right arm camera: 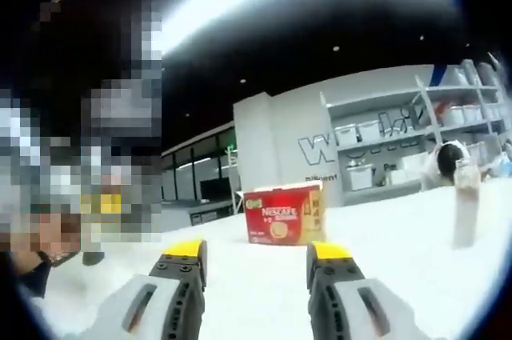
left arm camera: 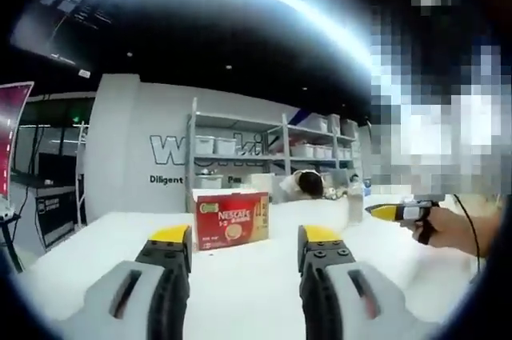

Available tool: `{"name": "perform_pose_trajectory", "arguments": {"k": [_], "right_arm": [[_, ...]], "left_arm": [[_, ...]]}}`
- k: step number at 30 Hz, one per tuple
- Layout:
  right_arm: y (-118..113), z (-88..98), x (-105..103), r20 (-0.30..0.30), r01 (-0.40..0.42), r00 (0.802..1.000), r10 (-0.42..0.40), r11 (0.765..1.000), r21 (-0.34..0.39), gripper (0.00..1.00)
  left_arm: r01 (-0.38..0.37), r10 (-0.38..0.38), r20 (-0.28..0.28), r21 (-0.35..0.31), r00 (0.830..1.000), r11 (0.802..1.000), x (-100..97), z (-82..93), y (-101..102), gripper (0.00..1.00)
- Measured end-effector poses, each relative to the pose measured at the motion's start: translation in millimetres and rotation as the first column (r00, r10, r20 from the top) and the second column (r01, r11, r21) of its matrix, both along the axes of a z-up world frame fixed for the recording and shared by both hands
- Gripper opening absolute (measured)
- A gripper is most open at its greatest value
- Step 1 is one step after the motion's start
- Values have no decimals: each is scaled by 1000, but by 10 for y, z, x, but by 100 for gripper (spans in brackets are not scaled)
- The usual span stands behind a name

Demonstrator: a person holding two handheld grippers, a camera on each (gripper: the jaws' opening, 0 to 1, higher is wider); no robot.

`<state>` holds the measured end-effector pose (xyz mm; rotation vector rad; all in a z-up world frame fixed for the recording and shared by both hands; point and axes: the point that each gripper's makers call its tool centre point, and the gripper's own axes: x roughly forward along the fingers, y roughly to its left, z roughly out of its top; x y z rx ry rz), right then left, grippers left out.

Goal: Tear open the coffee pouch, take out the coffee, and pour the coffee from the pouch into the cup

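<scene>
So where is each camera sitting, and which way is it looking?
Left gripper view: rides on the left gripper, looks across the white table at the red coffee box; a hand holding the right gripper shows at right.
Right gripper view: rides on the right gripper, faces the same coffee box and a pale cup at right.
Shared: box, table, shelves.

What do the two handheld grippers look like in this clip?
Both the left gripper and the right gripper have light grey bodies with dark slots, black inner fingers and yellow tips. In the left gripper view, a hand grips a yellow-and-grey tool with a thin dark cable trailing down.
</scene>
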<state>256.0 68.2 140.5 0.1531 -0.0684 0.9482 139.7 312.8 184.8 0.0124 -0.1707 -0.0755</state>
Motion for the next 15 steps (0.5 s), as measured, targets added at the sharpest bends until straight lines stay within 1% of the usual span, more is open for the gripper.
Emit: {"name": "perform_pose_trajectory", "arguments": {"k": [2,3,7,10,12,14,15], "right_arm": [[24,49,-9,10,-6,1000,6,1000,-11,50],[41,73,-8,5,-19,1000,19,1000,-14,50],[49,93,44,7,-38,999,38,999,-26,51],[53,74,149,4,-46,999,46,998,-47,52],[57,90,154,9,-45,999,46,998,-54,52],[62,118,198,10,-46,999,47,997,-55,52],[61,136,240,20,-37,999,38,997,-65,52]], "left_arm": [[-7,7,8,3,1000,1000,4,73,16,56],[-11,11,7,1,1000,1000,17,116,25,56],[-14,14,-5,-4,1000,1000,74,190,88,54],[-26,27,-30,5,999,1000,130,149,159,53],[-26,25,-38,-5,999,1000,145,137,187,54],[-26,26,-39,-11,999,1000,155,143,208,53],[-25,25,-38,-12,999,1000,167,151,214,53]]}}
